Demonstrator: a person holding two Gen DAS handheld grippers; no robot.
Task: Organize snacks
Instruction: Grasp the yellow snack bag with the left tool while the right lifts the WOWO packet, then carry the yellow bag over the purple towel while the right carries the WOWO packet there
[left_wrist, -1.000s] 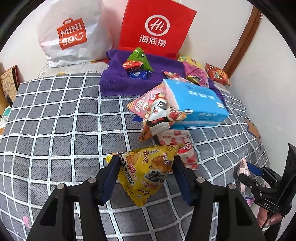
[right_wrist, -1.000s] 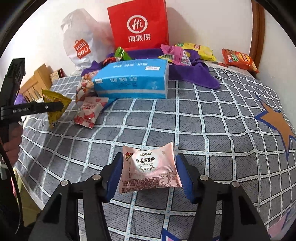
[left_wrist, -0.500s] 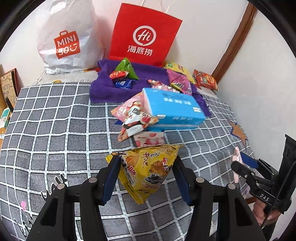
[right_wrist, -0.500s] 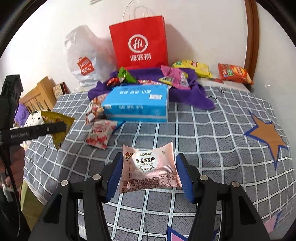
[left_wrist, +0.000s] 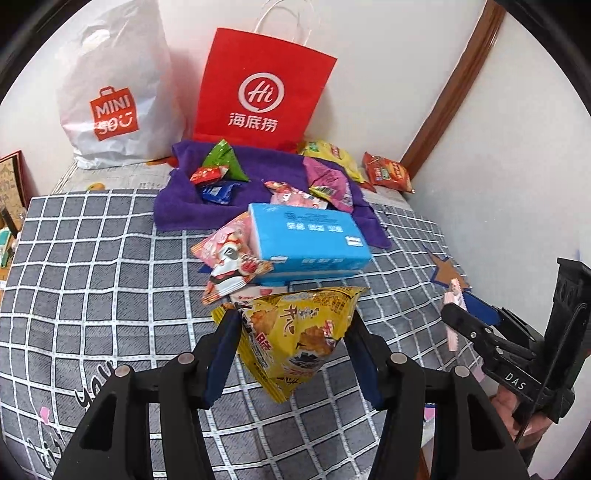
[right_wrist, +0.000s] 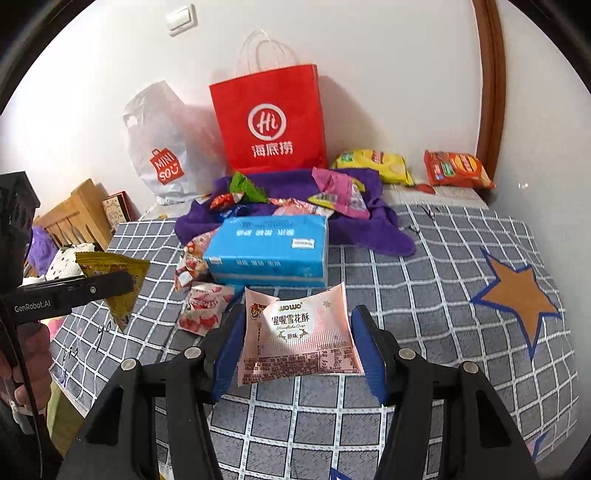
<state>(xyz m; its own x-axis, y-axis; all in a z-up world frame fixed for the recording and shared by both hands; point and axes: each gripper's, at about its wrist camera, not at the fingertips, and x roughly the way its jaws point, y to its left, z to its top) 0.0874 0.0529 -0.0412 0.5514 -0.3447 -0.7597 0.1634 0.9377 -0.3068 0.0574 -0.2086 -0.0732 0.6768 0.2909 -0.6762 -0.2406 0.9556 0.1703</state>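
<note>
The yellow snack bag (left_wrist: 295, 332) hangs pinched between the blue pads of the left gripper (left_wrist: 291, 350), lifted clear of the grey checked bedspread (left_wrist: 92, 277), its sealed corner drooping toward 6 o'clock. In the right wrist view the same bag (right_wrist: 114, 280) shows at 9 o'clock, clamped in that gripper beside a person's hand (right_wrist: 26, 354). The pink snowflake-crisp packet (right_wrist: 299, 336) is squeezed flat-on between the pads of the right gripper (right_wrist: 299, 350), also raised off the bedspread; from the left wrist view only its thin edge (left_wrist: 452, 317) shows at 3 o'clock, in the right gripper's jaws. Just beyond both held packets, toward 12 o'clock, a blue tissue pack (left_wrist: 306, 236) lies on the bedspread, with a pink cartoon snack packet (left_wrist: 229, 254) leaning against its left side and a strawberry-print packet (right_wrist: 205, 306) on the cloth near its front corner. Behind these a purple towel (left_wrist: 184, 206) carries a green triangular packet (left_wrist: 223, 160), a small red packet (left_wrist: 207, 173), a blue one (left_wrist: 218, 192) and a magenta bag (left_wrist: 328, 181). Past its right edge, at about 1 o'clock, lie a yellow chip bag (right_wrist: 376, 162) and an orange-red cracker pack (right_wrist: 458, 170). Against the white wall stand a red Haidilao paper bag (left_wrist: 262, 88) and, left of it, a white Miniso plastic bag (left_wrist: 114, 92).
</note>
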